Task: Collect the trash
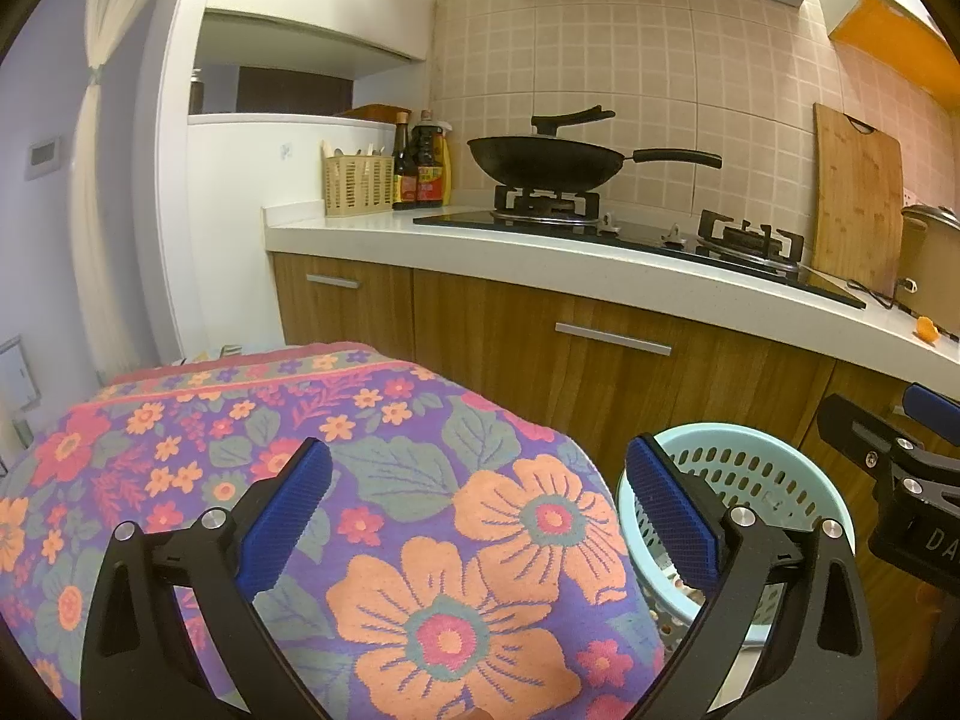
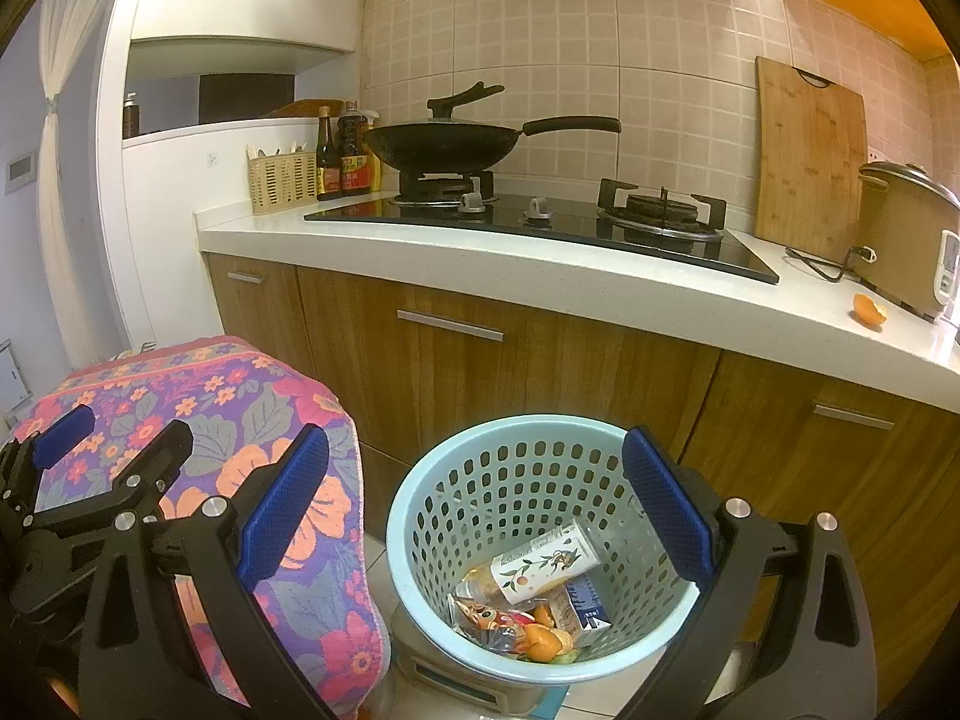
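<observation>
A light blue perforated basket (image 2: pixel 456 480) stands on the floor by the cabinets and holds a bottle (image 2: pixel 540 564), a small carton (image 2: pixel 585 603), wrappers and orange peel (image 2: pixel 540 639). My right gripper (image 2: pixel 477 510) is open and empty above the basket. My left gripper (image 1: pixel 480 516) is open and empty over a floral cloth (image 1: pixel 420 540), with the basket (image 1: pixel 750 468) at its right. A piece of orange peel (image 2: pixel 869 309) lies on the white counter; it also shows in the left wrist view (image 1: pixel 927 329).
A wok (image 2: pixel 444 144) sits on the gas stove (image 2: pixel 540 222). A cutting board (image 2: pixel 810 156) and a rice cooker (image 2: pixel 906 234) stand at the right. Bottles (image 2: pixel 345 150) and a utensil basket (image 2: pixel 282 180) stand at the left. Wooden cabinets (image 2: pixel 480 360) run below.
</observation>
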`<state>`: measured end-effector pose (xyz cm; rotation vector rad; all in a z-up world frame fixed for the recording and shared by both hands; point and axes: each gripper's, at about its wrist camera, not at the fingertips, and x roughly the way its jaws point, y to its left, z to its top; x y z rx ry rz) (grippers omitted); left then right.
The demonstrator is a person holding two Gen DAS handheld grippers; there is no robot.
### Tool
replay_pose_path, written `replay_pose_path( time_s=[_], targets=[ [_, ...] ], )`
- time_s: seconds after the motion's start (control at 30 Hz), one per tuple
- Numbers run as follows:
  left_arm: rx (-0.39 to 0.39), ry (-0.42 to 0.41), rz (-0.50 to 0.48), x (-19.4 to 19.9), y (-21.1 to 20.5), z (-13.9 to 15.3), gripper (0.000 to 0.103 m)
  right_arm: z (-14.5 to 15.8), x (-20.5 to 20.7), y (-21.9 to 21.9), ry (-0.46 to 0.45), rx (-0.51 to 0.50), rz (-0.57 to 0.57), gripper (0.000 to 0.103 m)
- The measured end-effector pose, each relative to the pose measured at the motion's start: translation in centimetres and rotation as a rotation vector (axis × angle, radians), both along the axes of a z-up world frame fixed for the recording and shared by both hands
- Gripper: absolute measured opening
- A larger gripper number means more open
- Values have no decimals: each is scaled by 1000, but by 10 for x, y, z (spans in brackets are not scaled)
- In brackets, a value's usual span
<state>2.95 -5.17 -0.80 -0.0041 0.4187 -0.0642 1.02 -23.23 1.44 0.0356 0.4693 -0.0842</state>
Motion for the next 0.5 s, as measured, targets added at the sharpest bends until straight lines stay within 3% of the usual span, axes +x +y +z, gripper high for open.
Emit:
replay_pose_path(
  time_s=[0.5],
  targets=[
    [10, 8, 24, 1, 4, 2, 96, 0, -3, -2, -2, 2, -1, 94]
  ],
)
